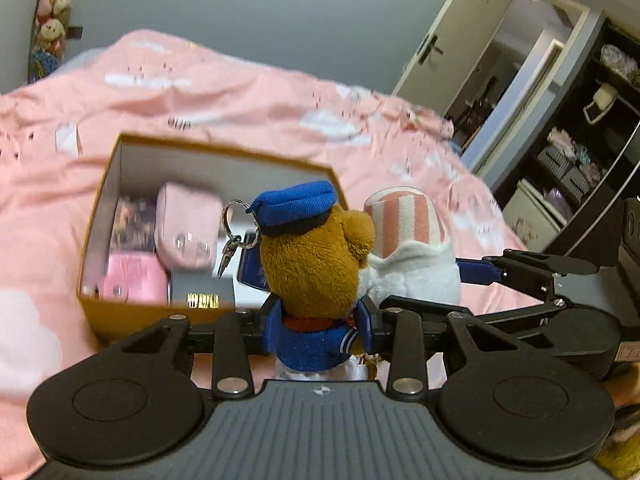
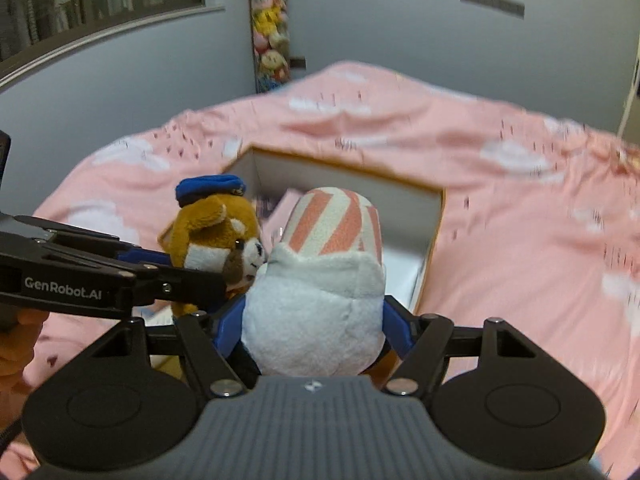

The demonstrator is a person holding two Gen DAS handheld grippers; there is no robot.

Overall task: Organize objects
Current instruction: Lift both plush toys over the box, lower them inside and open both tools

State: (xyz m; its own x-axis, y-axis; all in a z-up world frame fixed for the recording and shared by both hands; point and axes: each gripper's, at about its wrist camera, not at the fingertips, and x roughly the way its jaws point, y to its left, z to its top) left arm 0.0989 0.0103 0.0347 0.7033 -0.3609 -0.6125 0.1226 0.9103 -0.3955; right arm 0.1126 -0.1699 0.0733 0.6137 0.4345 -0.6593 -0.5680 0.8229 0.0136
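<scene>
A pink bed cover (image 1: pixel 240 92) holds an open box (image 1: pixel 132 312). Above it, the left gripper (image 1: pixel 318 330) squeezes a brown bear (image 1: pixel 316 264). The right gripper (image 2: pixel 314 328) squeezes a white striped toy (image 2: pixel 320 304). Its neighbour's arm reads "GenRobot.AI" (image 2: pixel 63 288).

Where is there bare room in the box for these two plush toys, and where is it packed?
The box is crowded at its left end: pink pouch, pink case and a dark booklet. In the right wrist view its right end, along the right wall, shows bare white floor. The bedspread right of the box is also free.
</scene>
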